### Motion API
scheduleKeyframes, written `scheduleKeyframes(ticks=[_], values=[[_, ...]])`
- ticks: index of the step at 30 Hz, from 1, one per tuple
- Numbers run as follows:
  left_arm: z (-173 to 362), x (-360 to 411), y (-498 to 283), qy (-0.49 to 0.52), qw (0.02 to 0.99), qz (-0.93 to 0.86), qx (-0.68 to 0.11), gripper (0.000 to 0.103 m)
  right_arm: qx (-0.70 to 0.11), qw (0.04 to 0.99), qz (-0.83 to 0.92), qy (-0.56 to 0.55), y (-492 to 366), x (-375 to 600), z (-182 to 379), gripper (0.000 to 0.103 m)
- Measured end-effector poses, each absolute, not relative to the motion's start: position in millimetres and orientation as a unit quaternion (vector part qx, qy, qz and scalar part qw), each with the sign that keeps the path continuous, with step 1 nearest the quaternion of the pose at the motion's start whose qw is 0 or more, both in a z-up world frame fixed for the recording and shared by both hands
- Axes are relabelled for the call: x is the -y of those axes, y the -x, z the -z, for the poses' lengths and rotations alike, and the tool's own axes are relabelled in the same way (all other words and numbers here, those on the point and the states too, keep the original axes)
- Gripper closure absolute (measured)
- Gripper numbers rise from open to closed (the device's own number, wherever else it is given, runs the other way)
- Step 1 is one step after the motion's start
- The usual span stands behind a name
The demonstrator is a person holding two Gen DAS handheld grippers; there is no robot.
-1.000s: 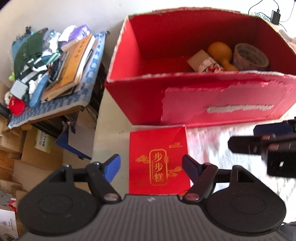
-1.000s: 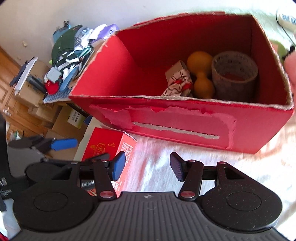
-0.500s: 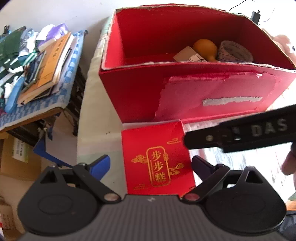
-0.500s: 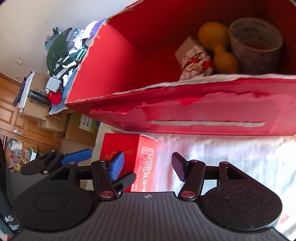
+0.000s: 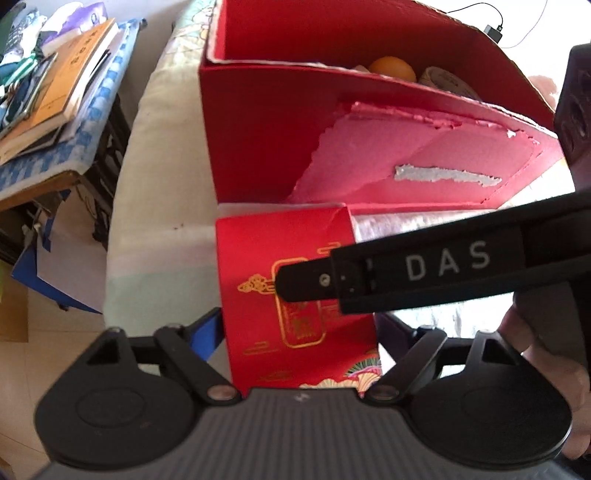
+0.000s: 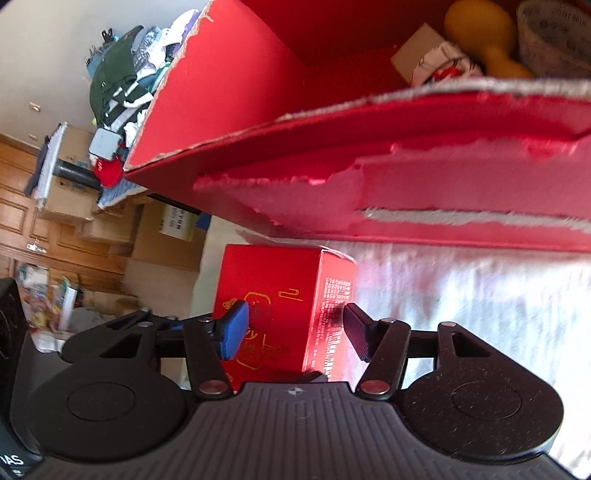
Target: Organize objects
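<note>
Red gift box [image 5: 295,295], small and printed in gold, sits at lower centre of both views on a pale cloth-covered surface [image 5: 166,206], just in front of the big open red carton [image 5: 266,129]; whether the two touch I cannot tell. Left gripper [image 5: 299,328]: fingers spread wide, one on each side of the box, the blue pad [image 5: 207,328] just beside its left face, contact not certain, nothing clamped. Right gripper [image 6: 295,328]: also spread, blue pad [image 6: 234,328] over the printed top face, dark pad [image 6: 356,336] by the text-covered side; no grip evident. A black bar lettered DAS [image 5: 424,273], part of the other tool, crosses the left view over the box. Carton holds an orange gourd [image 6: 480,33], a crumpled wrapped packet [image 6: 432,62] and a paper cup [image 6: 550,37], all at upper right of the right view, with free floor to their left. Cluttered side table with books [image 5: 62,85] at upper left of the left view. Handling, as judged: thin glossy card, likely light, stiff at edges and corners but panels would dent under a hard squeeze, coating possibly slick. Best hold looks to be across the two opposite side faces, low and near the middle, with moderate pressure, then lift clear of the carton's torn front rim.
</note>
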State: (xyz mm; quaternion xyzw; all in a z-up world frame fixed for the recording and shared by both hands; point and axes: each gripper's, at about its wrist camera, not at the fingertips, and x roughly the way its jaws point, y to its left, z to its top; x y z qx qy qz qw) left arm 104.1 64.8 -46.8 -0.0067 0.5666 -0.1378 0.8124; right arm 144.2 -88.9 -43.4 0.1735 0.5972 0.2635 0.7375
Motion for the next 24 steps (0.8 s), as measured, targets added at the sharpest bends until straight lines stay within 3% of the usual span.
scheduleKeyframes(ticks=[11, 24], values=[[32.7, -41.3, -94.0, -0.043, 0.794, 0.184, -0.578, 0.018, -0.605, 0.739, -0.248, -0.163, -129.0, 110.9, 23.1, 0.045], [-13.3, 75.8, -82.4, -0.132, 0.776, 0.305, -0.536, 0.018, -0.569, 0.781, -0.144, -0.214, -91.6, 221.8, -23.0, 0.045]])
